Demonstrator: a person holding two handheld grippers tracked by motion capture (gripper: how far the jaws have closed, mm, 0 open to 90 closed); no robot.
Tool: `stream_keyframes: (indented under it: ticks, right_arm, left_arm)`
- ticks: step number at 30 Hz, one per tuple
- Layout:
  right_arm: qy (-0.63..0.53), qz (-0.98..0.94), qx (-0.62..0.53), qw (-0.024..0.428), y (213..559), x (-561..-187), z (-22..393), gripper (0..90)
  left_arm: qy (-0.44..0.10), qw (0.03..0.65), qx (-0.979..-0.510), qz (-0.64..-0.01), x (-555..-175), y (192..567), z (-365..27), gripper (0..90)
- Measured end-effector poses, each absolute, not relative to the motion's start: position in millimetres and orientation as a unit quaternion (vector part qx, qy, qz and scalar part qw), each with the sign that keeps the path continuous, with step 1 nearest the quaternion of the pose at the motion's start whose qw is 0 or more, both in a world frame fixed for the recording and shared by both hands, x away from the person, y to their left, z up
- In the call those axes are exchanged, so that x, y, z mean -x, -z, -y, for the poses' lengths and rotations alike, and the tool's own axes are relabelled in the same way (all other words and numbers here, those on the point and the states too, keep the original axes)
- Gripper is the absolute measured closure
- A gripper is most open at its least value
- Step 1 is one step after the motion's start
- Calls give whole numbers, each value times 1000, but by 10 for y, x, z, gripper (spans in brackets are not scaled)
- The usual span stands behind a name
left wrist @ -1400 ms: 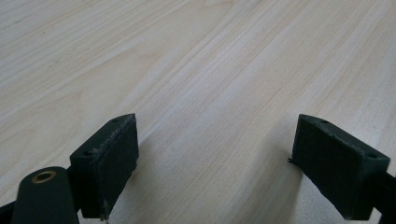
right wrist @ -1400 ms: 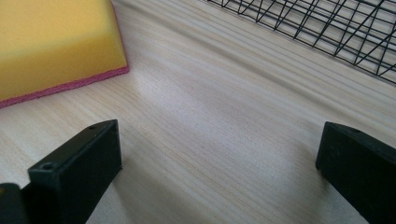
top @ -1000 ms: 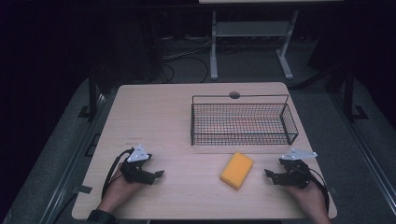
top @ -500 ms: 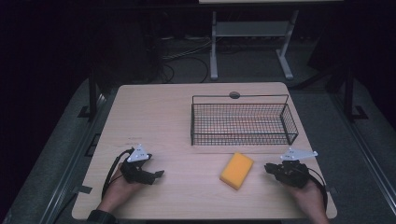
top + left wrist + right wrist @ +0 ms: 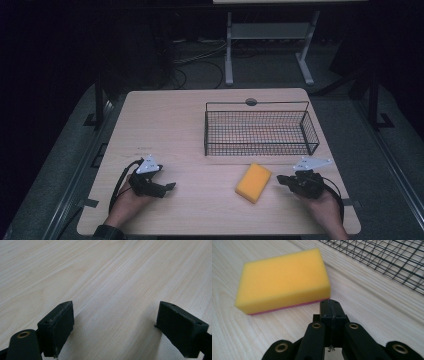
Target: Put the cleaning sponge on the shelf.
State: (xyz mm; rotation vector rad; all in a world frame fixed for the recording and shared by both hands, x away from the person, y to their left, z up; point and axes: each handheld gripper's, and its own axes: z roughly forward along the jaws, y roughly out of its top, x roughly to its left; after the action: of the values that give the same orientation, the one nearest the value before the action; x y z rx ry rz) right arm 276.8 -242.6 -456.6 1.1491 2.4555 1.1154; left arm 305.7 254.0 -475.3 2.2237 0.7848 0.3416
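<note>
Yellow foam sponge [image 5: 283,280]: light, squishy; pinch long sides. Right tool [image 5: 331,305] just snapped together, empty; left tool [image 5: 120,327] apart.

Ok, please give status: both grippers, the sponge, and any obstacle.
Left gripper open, empty. Right gripper just closed, shut on nothing, beside yellow sponge, no contact visible. Sponge flat on table, outside wire basket. Nothing between.

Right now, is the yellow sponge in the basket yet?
Not yet, nothing looks done. The sponge lies flat on the table, in front of the wire basket, which holds nothing. The right tongs have just closed on nothing, right beside the sponge. The left tongs rest open. Grabbing, lifting and dropping it in probably remain.
</note>
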Motion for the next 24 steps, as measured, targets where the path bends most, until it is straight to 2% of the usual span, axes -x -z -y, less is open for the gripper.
stream_keyframes:
  ticks: [24]
  right_arm:
    - [-366,-845,-379,98,4618,-2953,2221,894]
  left_arm:
    - [-133,370,-867,-306,-3057,4753,-2540,139]
